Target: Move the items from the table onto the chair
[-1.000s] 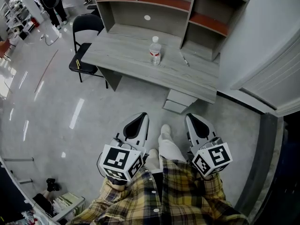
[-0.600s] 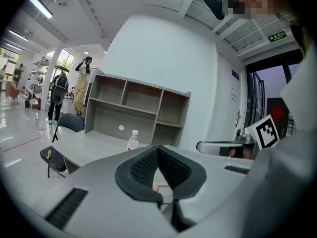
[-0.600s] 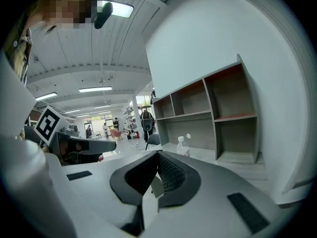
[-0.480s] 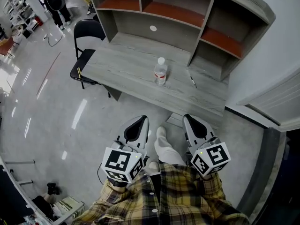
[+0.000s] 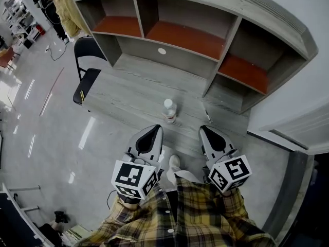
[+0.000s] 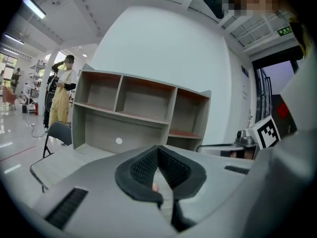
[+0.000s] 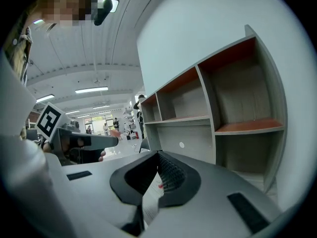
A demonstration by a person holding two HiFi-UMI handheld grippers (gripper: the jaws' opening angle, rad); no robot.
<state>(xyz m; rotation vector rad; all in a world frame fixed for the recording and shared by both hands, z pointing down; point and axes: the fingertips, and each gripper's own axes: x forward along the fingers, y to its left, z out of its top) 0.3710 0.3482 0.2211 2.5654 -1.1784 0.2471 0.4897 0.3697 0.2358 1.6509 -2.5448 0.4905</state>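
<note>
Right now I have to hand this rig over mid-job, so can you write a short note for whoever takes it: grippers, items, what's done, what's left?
Left gripper: shut, empty.
Right gripper: shut, empty. Both are held side by side in front of the person, touching nothing.
Items: the water bottle stands upright on the table, near its front edge. A pen lies on the table to the bottle's right.
The chair stands at the table's left end, with a thin yellow item, possibly a pencil, on its seat.
Done: at most that yellow item.
Left: bottle and pen to the chair.
</note>
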